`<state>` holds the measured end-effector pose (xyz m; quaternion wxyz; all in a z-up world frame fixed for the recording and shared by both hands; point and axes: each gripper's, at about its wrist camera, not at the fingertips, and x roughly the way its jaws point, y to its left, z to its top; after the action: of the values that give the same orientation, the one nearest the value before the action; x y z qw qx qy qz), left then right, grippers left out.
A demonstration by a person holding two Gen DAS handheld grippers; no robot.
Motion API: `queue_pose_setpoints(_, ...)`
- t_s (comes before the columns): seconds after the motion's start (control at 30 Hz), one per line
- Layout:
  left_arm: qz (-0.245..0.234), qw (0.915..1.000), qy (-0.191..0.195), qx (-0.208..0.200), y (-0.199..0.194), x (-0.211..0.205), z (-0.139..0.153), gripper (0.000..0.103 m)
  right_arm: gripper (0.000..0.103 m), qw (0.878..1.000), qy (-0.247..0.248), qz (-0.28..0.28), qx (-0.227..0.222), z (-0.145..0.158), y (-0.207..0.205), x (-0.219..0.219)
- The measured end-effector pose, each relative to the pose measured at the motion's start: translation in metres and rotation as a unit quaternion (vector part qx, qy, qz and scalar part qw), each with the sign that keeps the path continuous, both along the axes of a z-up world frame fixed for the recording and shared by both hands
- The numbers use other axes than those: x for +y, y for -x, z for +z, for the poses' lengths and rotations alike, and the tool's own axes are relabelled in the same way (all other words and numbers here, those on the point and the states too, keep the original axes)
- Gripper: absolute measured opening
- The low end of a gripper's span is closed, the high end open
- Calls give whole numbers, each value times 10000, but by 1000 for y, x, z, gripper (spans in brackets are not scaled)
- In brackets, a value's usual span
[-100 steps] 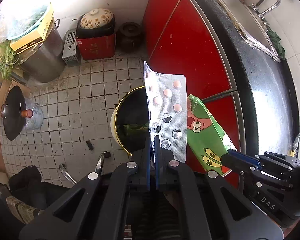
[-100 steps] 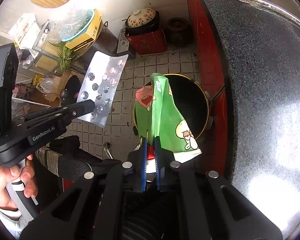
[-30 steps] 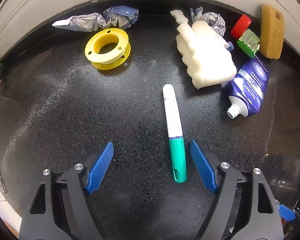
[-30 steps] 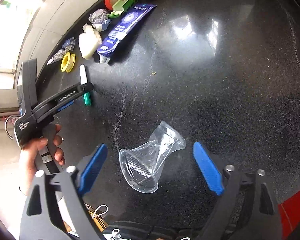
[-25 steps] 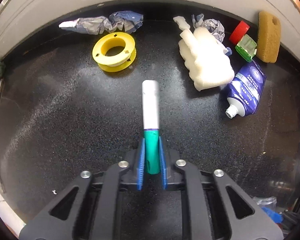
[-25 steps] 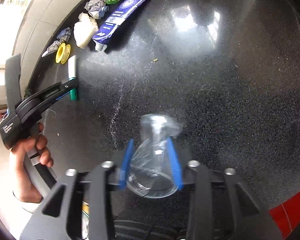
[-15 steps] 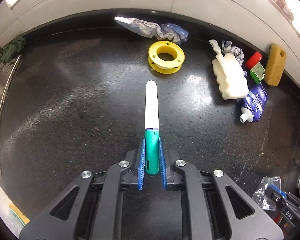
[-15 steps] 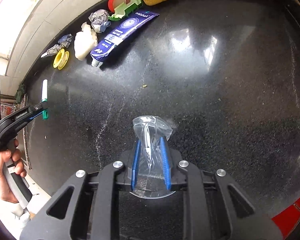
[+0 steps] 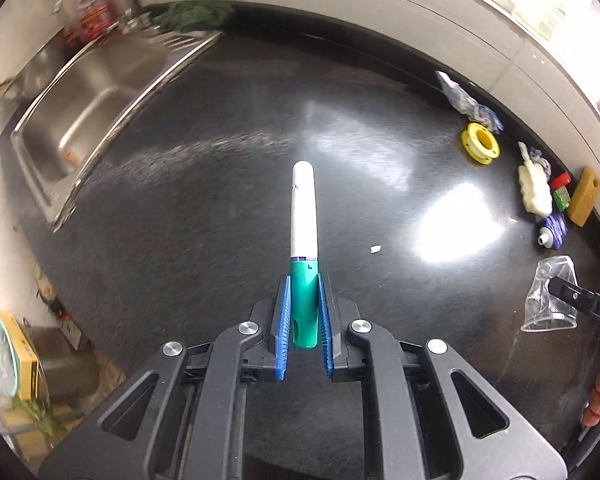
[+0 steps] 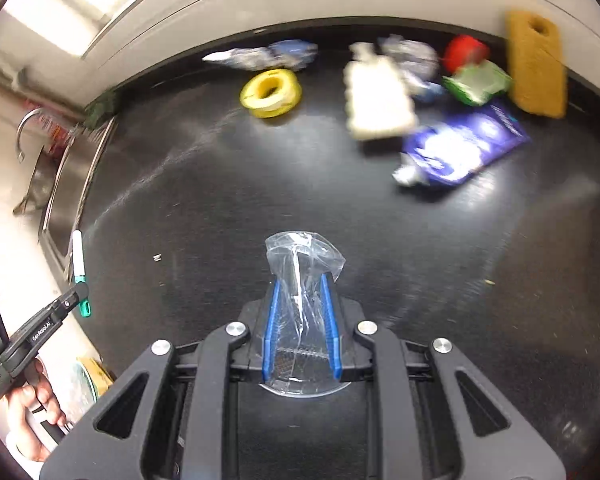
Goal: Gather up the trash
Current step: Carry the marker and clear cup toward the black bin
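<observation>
1. The left gripper [image 9: 304, 316] has its jaws clamped on the green cap of a white marker [image 9: 304, 216], pointing to 12 o'clock above the black bench [image 9: 204, 216].
2. The right gripper [image 10: 300, 320] has its jaws clamped on a crushed clear plastic cup [image 10: 300, 280].
3. A yellow spool [image 10: 271, 93], foam piece [image 10: 376, 100] and blue tube [image 10: 460, 144] lie at 12 to 2 o'clock.

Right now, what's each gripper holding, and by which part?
Left gripper clamps the white-and-green pen by its green end. Right gripper pinches the crushed clear plastic cup across its flattened middle.
</observation>
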<state>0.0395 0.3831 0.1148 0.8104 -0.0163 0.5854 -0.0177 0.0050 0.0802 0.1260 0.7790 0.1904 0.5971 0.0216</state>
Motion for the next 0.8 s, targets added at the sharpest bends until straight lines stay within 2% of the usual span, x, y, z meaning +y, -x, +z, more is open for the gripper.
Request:
queue_pose_setpoints(0.13, 951, 9954, -4, 70, 48, 79, 1, 13, 21, 9931, -72, 1163, -100, 8, -28, 100)
queue_pose_setpoints(0.23, 1678, 9857, -40, 176, 98, 131, -4, 13, 21, 9783, -154, 2062, -95, 11, -30, 179)
queue_pose_setpoints(0.33, 2386, 9707, -18, 295, 148, 174, -13, 13, 21, 9552, -189, 2952, -80, 12, -17, 260)
queue_pose_setpoints(0.47, 3186, 9469, 74, 427, 209, 216, -24, 13, 21, 9180, -110, 3965, 16, 5, 14, 355)
queue_pose_setpoints(0.57, 3552, 9334, 134, 496, 240, 234, -30, 13, 21, 8904, 64, 4550, 66, -4, 41, 410)
queue_pose_setpoints(0.67, 3780, 9238, 142, 597, 259, 245, -39, 13, 21, 8679, 245, 4960, 79, -13, 67, 450)
queue_pose_setpoints(0.8, 3948, 9159, 266, 676, 266, 253, -50, 13, 21, 8521, 381, 5215, 219, -26, 85, 477)
